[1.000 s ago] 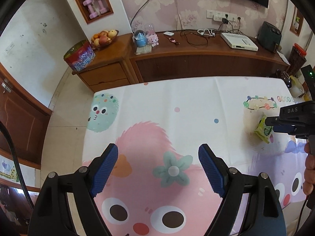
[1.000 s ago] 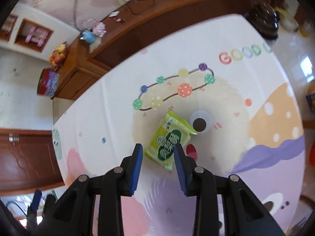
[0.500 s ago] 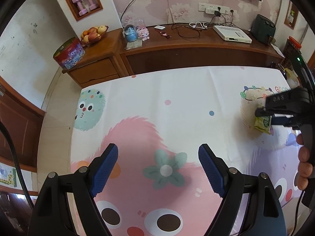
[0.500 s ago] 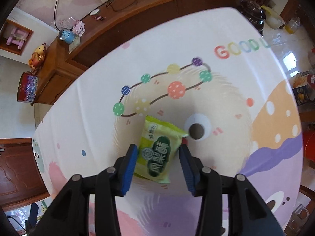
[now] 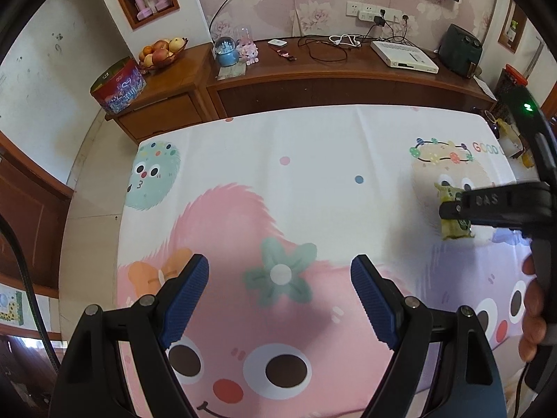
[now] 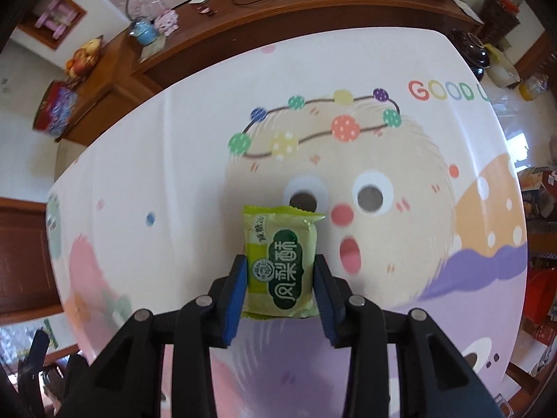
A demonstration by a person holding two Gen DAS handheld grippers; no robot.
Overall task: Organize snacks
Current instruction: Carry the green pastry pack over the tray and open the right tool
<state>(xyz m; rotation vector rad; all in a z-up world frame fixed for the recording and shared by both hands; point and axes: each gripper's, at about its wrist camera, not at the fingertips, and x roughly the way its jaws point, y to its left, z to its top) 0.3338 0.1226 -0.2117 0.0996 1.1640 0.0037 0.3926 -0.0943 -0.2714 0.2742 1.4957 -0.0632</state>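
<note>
Left gripper (image 5: 280, 291) hangs idle over pink print, fingers wide apart, nothing between. Right gripper (image 6: 281, 283) pads clamped on both sides of green snack packet (image 6: 280, 264) above the tablecloth (image 6: 195, 146), likely for relocating.

Bright, even daylight, soft shadows, strong fisheye bending and dark corners; right wrist view slightly motion-blurred

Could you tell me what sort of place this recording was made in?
Most likely a home living room: a table under a cartoon tablecloth, a wooden sideboard holding a fruit bowl and a set-top box, and floral wallpaper behind.
</note>
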